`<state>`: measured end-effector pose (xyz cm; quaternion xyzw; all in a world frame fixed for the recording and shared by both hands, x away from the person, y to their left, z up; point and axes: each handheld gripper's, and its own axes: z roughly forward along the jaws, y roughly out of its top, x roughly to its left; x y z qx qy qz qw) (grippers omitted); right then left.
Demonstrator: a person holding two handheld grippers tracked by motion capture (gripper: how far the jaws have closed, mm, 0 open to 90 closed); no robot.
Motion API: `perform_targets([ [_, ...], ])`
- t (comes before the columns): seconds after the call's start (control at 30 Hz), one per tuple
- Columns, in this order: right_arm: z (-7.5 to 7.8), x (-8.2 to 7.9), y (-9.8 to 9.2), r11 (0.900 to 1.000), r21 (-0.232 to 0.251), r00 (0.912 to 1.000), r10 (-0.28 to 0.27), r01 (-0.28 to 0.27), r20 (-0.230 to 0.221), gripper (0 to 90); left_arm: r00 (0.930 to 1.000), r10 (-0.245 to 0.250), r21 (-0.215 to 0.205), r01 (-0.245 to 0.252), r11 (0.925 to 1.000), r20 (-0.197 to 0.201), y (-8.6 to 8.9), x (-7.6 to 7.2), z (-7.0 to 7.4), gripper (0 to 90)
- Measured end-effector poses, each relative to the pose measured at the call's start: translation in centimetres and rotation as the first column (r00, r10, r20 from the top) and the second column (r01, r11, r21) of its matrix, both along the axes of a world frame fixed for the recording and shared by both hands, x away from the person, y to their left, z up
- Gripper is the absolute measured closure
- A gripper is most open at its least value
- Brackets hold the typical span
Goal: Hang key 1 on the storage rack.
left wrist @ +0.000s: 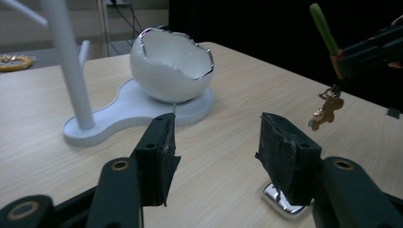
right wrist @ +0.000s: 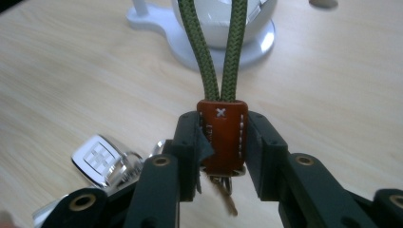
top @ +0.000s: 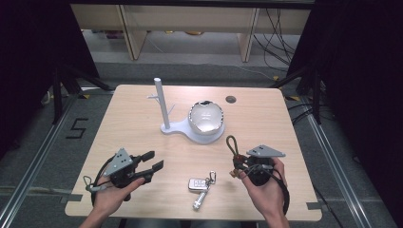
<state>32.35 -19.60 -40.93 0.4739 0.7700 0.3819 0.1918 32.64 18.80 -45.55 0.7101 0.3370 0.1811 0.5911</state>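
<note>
My right gripper (top: 237, 166) (right wrist: 221, 138) is shut on the brown leather tab (right wrist: 222, 137) of a keychain. Its green cord loop (top: 232, 145) (right wrist: 198, 47) points up and away, and a small metal charm (left wrist: 327, 110) hangs below. Front left, my left gripper (top: 154, 160) (left wrist: 216, 142) is held above the table, open, nothing between its jaws. A silver car key fob (top: 195, 184) (left wrist: 280, 202) (right wrist: 100, 159) with a key and clip lies on the table between the two hands.
A white stand with an upright pole (top: 160, 102) (left wrist: 66, 66) and a cracked-egg bowl (top: 206, 118) (left wrist: 171, 66) sits mid-table on a shared base (top: 178, 128). A dark round grommet (top: 231, 99) lies near the far edge. Wooden shelving and cables are beyond the table.
</note>
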Motion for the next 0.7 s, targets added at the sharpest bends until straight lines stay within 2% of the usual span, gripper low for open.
perform_targets([
  [0.03, 0.0, 0.0, 0.0, 1.0, 0.0, 1.0, 0.0, 0.0, 0.0, 68.5, 1.0, -0.004, 0.011, 0.004, 0.9999, 0.002, -0.3, 0.0, 0.4, 47.1],
  [0.07, 0.2, -0.3, 0.6, 1.0, 0.012, 0.999, 0.01, -0.011, 0.044, 68.5, 0.9998, -0.02, 0.01, 0.02, 0.9998, 0.006, -0.6, 0.0, 0.9, 49.3],
  [0.13, 0.1, -0.3, 0.8, 0.999, 0.03, 0.9983, 0.015, -0.017, 0.057, 68.5, 0.9993, -0.037, -0.002, 0.037, 0.9993, 0.011, -1.2, 0.1, 1.4, 50.2],
  [0.17, 0.2, -0.6, 1.2, 0.999, 0.04, 0.9985, -0.003, 0.0, 0.055, 68.5, 0.9988, -0.049, -0.014, 0.049, 0.9987, 0.01, -1.5, 0.1, 1.7, 51.0],
  [0.2, 0.2, -0.5, 1.4, 0.999, 0.044, 0.9969, 0.017, -0.021, 0.077, 68.5, 0.9981, -0.061, -0.022, 0.061, 0.9979, 0.009, -1.9, 0.2, 2.1, 51.4],
  [0.23, 0.2, -0.6, 2.0, 0.998, 0.047, 0.9924, 0.029, -0.035, 0.12, 68.4, 0.9949, -0.1, -0.052, 0.1, 0.9936, 0.017, -2.7, 0.4, 2.5, 52.8],
  [0.27, 0.2, -0.6, 2.0, 0.998, 0.047, 0.9924, 0.029, -0.035, 0.12, 68.4, 0.9949, -0.1, -0.052, 0.1, 0.9936, 0.017, -2.7, 0.4, 2.5, 53.4],
  [0.3, 0.3, -0.6, 2.6, 0.996, 0.079, 0.9892, 0.04, -0.052, 0.141, 68.5, 0.9943, -0.107, -0.046, 0.107, 0.9932, 0.004, -3.0, 0.4, 2.9, 55.3],
  [0.4, 0.5, -0.8, 3.5, 0.995, 0.09, 0.9877, 0.037, -0.051, 0.152, 68.5, 0.9866, -0.162, -0.091, 0.159, 0.983, -0.021, -4.1, 0.7, 3.6, 59.1],
  [0.43, 0.5, -0.6, 3.8, 0.992, 0.099, 0.9823, 0.054, -0.073, 0.179, 68.5, 0.9857, -0.167, -0.093, 0.164, 0.982, -0.022, -4.2, 0.7, 3.7, 59.9],
  [0.47, 0.6, -0.7, 4.0, 0.994, 0.08, 0.9821, 0.054, -0.069, 0.18, 68.5, 0.9851, -0.171, -0.091, 0.169, 0.9815, -0.019, -4.4, 0.8, 3.9, 60.4],
  [0.5, 0.5, -0.5, 4.2, 0.993, 0.076, 0.9749, 0.068, -0.086, 0.212, 68.5, 0.9842, -0.176, -0.093, 0.174, 0.9804, -0.017, -4.6, 0.9, 4.1, 60.9],
  [0.53, 0.6, -0.6, 4.6, 0.993, 0.081, 0.9735, 0.072, -0.091, 0.217, 68.5, 0.9838, -0.178, -0.103, 0.175, 0.9791, -0.021, -4.8, 1.1, 4.3, 61.4],
  [0.57, 0.5, -0.5, 4.9, 0.99, 0.106, 0.9735, 0.072, -0.097, 0.217, 68.5, 0.983, -0.182, -0.107, 0.179, 0.978, -0.021, -4.8, 1.2, 4.4, 61.8],
  [0.6, 0.6, -0.6, 5.1, 0.99, 0.104, 0.976, 0.071, -0.094, 0.206, 68.5, 0.983, -0.182, -0.112, 0.178, 0.9777, -0.024, -4.9, 1.3, 4.5, 62.1],
  [0.67, 0.5, -0.6, 5.5, 0.987, 0.122, 0.9739, 0.072, -0.1, 0.215, 68.5, 0.9814, -0.19, -0.12, 0.186, 0.9752, -0.025, -5.1, 1.4, 4.7, 62.3],
  [0.7, 0.5, -0.5, 5.9, 0.986, 0.111, 0.9673, 0.096, -0.125, 0.235, 68.5, 0.9794, -0.201, -0.13, 0.196, 0.972, -0.024, -5.3, 1.6, 4.8, 62.4],
])
